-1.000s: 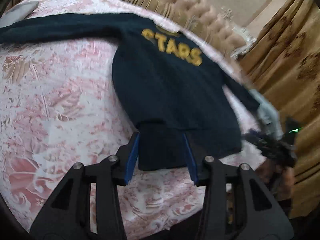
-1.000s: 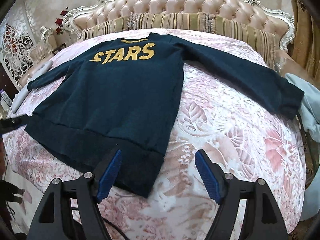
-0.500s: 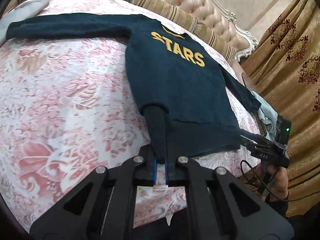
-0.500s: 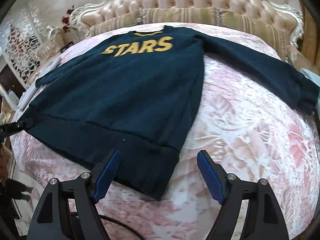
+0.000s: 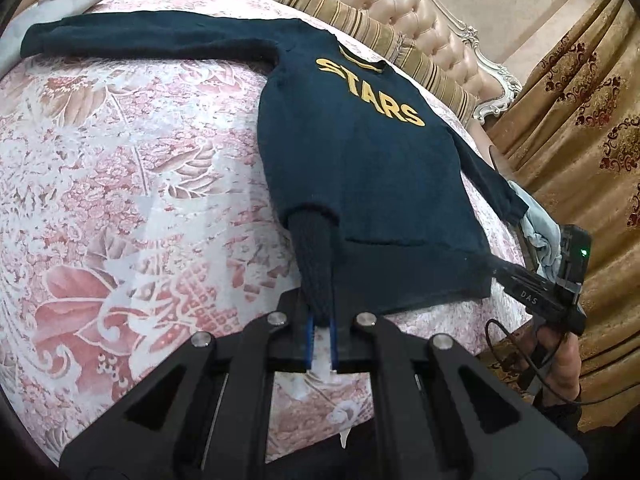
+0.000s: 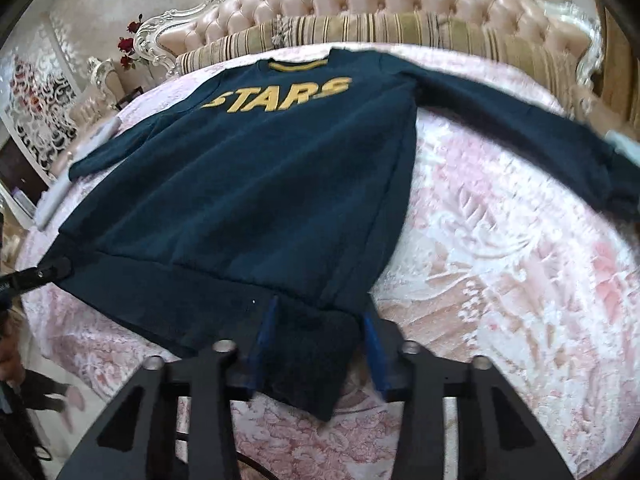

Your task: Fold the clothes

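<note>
Sweatshirt lies face-up, spread flat on the bed, sleeves out: no fold made yet. Left claw is clamped on one hem corner; right claw straddles the other, jaws apart.
</note>
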